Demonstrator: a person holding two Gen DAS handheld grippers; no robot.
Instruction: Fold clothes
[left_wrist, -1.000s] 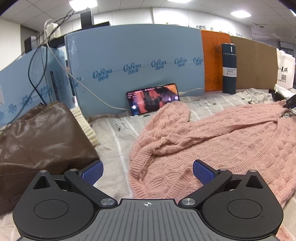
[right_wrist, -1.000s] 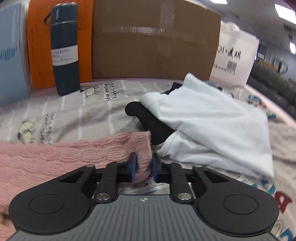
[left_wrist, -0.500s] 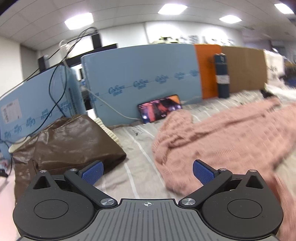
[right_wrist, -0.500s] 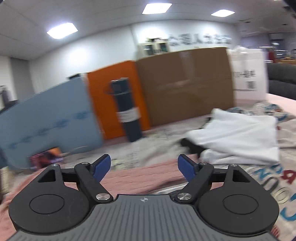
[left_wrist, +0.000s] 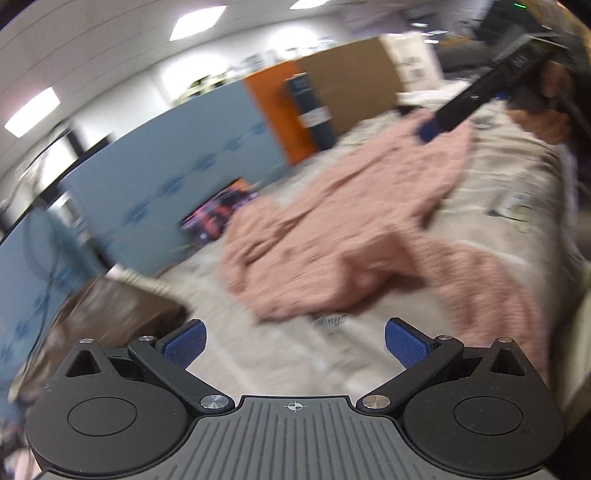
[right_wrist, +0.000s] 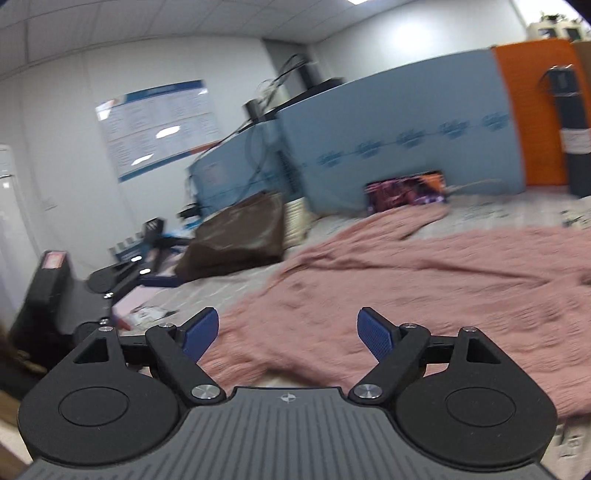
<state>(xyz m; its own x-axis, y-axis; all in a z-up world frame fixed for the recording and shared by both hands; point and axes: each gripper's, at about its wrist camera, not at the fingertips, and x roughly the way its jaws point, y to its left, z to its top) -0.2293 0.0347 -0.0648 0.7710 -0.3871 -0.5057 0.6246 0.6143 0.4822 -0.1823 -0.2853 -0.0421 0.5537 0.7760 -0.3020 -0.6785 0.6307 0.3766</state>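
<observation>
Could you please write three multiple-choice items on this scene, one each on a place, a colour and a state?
1. Where is the phone?
A. propped against the blue board
B. lying on the sweater
C. held in a claw

2. What colour is the sweater?
A. white
B. pink
C. green

3. How do both claws stand?
A. both shut on cloth
B. one open, one shut
C. both open and holding nothing

Answers:
1 A, its lit screen leans on the blue board behind the bed.
2 B, the knit spread over the bedsheet is pink.
3 C, the left claw and the right claw each show their pads wide apart with nothing between them.
</observation>
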